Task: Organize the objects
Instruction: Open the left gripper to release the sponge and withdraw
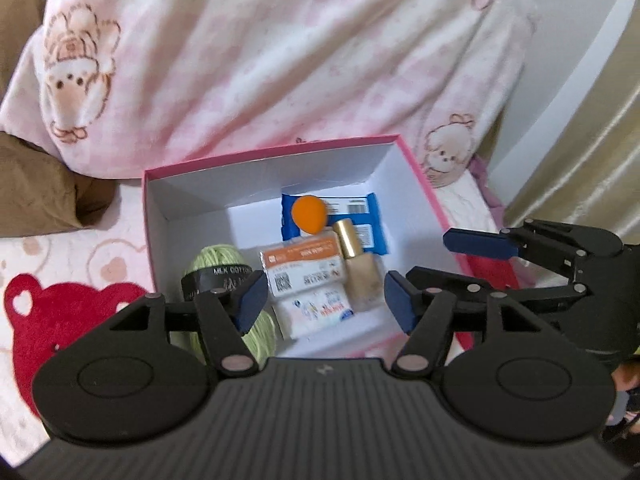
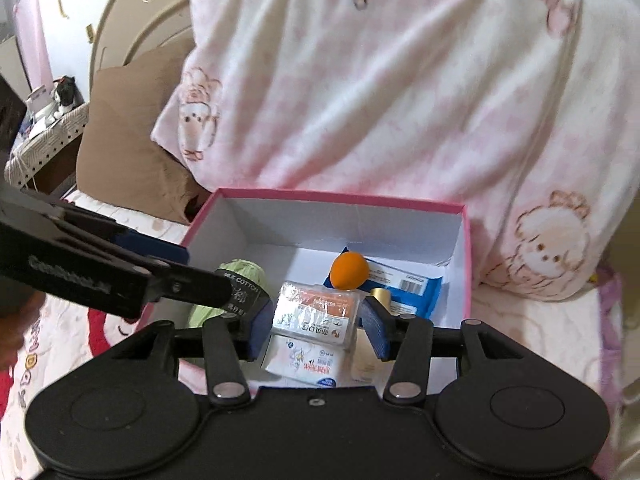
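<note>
A pink box with a white inside sits on the bed; it also shows in the right wrist view. In it lie a green yarn ball, an orange sponge, a blue packet, a foundation bottle, an orange-labelled mask pack and a white tissue pack. My left gripper is open and empty above the box's near side. My right gripper is open above the box, its pads either side of the mask pack, not touching it. The right gripper also shows in the left wrist view.
A pink and white fleece blanket is heaped behind the box. A brown pillow lies at the left. The bed sheet has a red bear print. A cluttered side table stands far left.
</note>
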`<state>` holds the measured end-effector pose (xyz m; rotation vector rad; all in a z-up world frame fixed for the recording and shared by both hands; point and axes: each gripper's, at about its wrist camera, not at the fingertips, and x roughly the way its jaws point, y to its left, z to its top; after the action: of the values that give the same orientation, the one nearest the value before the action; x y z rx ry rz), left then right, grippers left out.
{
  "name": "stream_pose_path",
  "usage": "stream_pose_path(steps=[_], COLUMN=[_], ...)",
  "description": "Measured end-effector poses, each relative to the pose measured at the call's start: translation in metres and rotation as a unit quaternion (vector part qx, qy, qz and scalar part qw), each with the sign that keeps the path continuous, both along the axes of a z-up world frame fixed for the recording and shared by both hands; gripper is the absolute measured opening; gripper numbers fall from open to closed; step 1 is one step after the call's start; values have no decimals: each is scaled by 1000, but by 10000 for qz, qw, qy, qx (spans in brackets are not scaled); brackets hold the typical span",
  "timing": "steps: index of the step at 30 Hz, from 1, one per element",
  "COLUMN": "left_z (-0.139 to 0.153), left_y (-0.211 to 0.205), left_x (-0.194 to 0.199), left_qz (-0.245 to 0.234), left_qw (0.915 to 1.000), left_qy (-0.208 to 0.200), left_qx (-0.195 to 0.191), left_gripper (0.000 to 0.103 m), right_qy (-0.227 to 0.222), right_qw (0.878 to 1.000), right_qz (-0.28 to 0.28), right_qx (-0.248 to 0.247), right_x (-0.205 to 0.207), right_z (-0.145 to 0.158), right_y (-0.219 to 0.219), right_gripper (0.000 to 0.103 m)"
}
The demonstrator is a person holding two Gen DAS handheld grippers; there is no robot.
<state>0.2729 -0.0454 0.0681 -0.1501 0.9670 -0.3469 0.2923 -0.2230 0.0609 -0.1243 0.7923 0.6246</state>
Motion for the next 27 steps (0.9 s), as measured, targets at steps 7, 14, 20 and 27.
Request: stream_pose_path(steps=[7,14,20,27], left_z=[45,61,45,14], left_y=[2,9,16,22], left_x=[-42,-86,-110,-125], left_qz=[-137,-334,-409,-411], left_qw=[9996,9982,9982,9986], left_qy=[-254,-501,-404,-317], left_qx=[5,-27,-140,-30], left_gripper=[69,73,73,73], right_qy=[-221,-466,-496,-444], right_qw=[9997,9986,9975,9956], right_qz=[48,235,504,815], right_qx=[-28,-19,-33,131], right_x=[-46,-90,-121,-142], right_z=[48,71,73,47], right_y=[-19,-29,-32,-29], right_gripper=[63,75,76,79])
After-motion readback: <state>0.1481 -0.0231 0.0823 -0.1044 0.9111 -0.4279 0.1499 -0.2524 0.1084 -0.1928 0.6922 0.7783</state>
